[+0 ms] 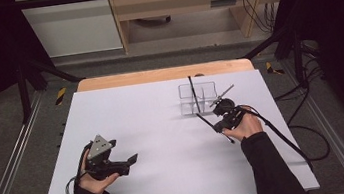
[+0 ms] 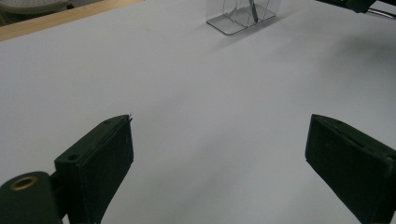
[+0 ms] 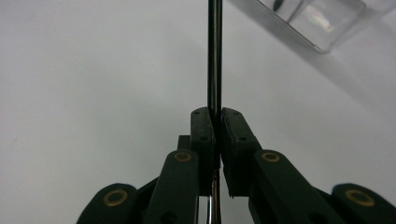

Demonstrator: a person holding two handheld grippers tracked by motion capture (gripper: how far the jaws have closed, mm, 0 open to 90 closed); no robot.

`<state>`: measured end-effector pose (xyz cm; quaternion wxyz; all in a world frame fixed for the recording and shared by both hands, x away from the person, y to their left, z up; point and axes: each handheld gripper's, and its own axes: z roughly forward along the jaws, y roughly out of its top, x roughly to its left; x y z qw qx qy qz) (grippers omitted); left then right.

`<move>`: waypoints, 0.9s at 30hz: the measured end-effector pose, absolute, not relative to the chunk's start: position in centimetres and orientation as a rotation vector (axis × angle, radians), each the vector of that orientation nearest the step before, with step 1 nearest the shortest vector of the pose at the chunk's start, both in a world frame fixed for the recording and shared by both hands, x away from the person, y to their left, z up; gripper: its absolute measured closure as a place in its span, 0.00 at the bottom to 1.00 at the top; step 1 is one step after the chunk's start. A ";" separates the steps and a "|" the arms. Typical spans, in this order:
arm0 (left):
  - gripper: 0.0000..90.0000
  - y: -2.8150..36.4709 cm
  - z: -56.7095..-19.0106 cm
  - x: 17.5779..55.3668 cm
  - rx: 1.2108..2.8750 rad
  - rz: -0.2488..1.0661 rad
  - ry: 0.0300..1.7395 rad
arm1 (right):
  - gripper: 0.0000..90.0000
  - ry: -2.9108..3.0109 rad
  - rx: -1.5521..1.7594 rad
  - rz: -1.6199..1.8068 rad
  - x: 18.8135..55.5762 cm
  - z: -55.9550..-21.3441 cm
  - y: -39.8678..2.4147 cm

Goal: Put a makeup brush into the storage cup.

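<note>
A: Item, right tool (image 3: 214, 122)?
B: Clamped on a thin black rod (image 3: 214, 56), which I hold just short of the clear divided holder (image 1: 198, 97).
A: Left tool (image 2: 219, 154)?
B: Jaws apart, empty, idle over the counter (image 1: 166, 143).
A: Step?
B: Carrying. Next, I judge: align the rod over a compartment, lower, release.

White table top (image 1: 166, 143) on wooden base, matte, bare across most of surface. Clear divided organizer (image 1: 198, 97) standing toward far right.

Thin dark stick (image 3: 214, 51) pinched in the right claw (image 3: 217, 122), lifted off the table, near the clear organiser (image 1: 198, 97)
</note>
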<state>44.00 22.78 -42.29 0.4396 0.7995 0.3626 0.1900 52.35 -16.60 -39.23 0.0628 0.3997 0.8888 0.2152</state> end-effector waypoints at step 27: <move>0.08 21.9 -41.9 43.7 2.024 0.471 0.821 | 0.94 2.910 0.793 0.815 48.8 -36.8 -11.4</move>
